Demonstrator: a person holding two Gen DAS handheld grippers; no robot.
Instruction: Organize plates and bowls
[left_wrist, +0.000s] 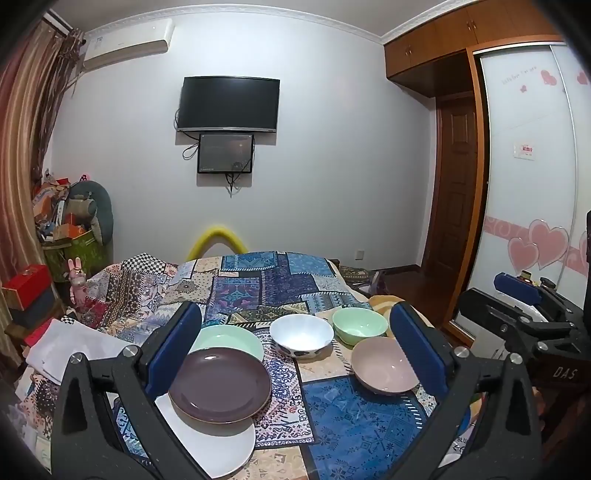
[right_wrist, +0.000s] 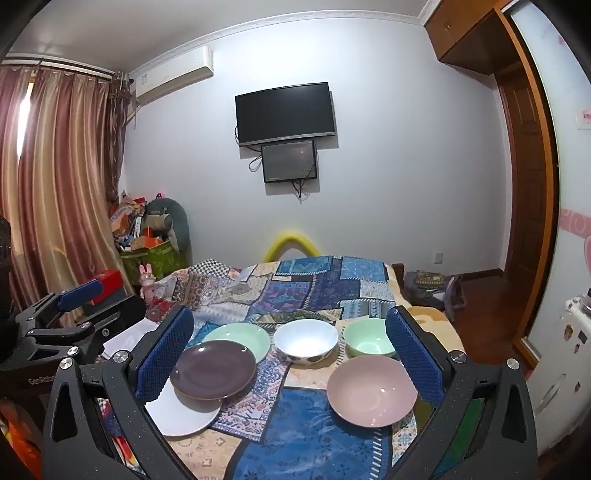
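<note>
Bed (left_wrist: 258, 291) covered by a patchwork quilt in blues, creams and checks; all the dishes sit on its near end. Left claw (left_wrist: 295, 347) hovers above the near edge, both blue pads spread wide, nothing between them. Right claw (right_wrist: 291, 350) likewise spread wide and empty, level with the left one; each shows at the edge of the other's view. Three plates grouped on the left: a white plate (left_wrist: 221, 446) nearest, a brown plate (left_wrist: 219, 384) lying partly on top of it, and a green plate (left_wrist: 232, 341) behind, its near rim tucked under the brown one. Three bowls on the right: a white bowl (left_wrist: 301, 336) with dark patches on its outer wall in the middle, just beside the green plate; a green bowl (left_wrist: 358, 325) to its right and slightly farther back; a pink bowl (left_wrist: 384, 365) nearer, in front of the green bowl and apart from the white one. All bowls upright and empty. Behind the bed, a dark television (left_wrist: 229, 103) hangs on the pale wall with a smaller screen (left_wrist: 225, 153) below it. Striped curtains (right_wrist: 55, 177) on the left, a wooden wardrobe (left_wrist: 476, 184) with heart decorations on the right
</note>
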